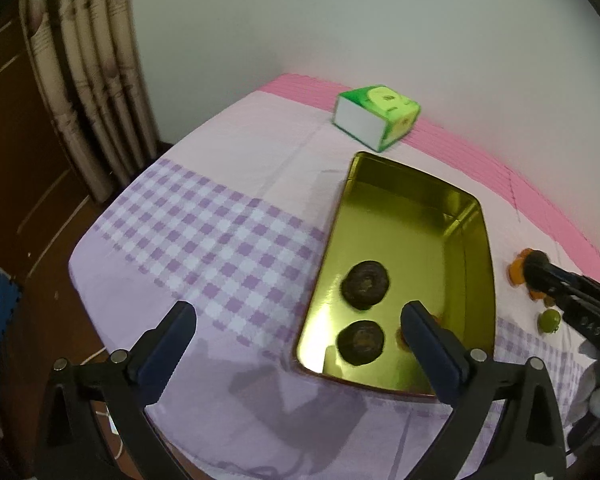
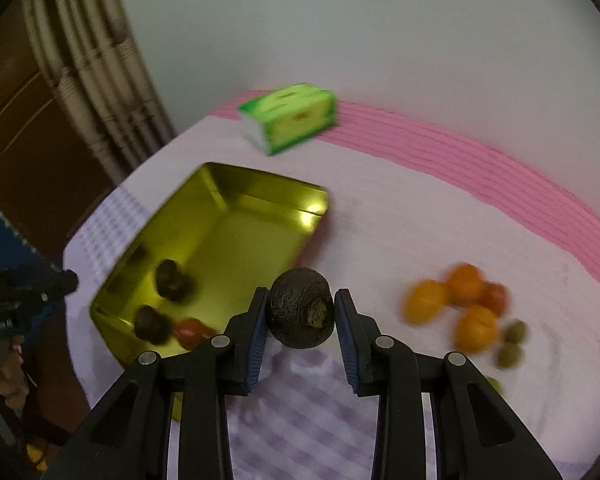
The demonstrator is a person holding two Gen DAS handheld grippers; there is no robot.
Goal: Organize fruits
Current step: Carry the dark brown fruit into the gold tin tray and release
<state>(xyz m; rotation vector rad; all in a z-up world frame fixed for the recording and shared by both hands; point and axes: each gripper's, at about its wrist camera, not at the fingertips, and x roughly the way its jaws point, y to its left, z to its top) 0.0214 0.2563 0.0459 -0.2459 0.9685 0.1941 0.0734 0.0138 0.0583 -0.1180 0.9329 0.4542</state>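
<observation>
A gold tin tray (image 1: pixel 420 216) lies on the cloth with two dark wrinkled fruits (image 1: pixel 366 285) (image 1: pixel 360 343) at its near end. My left gripper (image 1: pixel 298 316) hangs open and empty above the tray's near left corner. In the right wrist view my right gripper (image 2: pixel 300 300) is shut on a third dark round fruit (image 2: pixel 300 314), lifted just right of the tray (image 2: pixel 240 236). That tray also holds a small red fruit (image 2: pixel 190 330). Loose orange fruits (image 2: pixel 428 300) and small green fruits (image 2: pixel 516 332) lie on the cloth to the right.
A green tissue box (image 1: pixel 376 116) stands behind the tray near the wall. The table wears a lilac checked cloth (image 1: pixel 204 232) with a pink band at the back. A curtain and a wooden door are off the table's left edge.
</observation>
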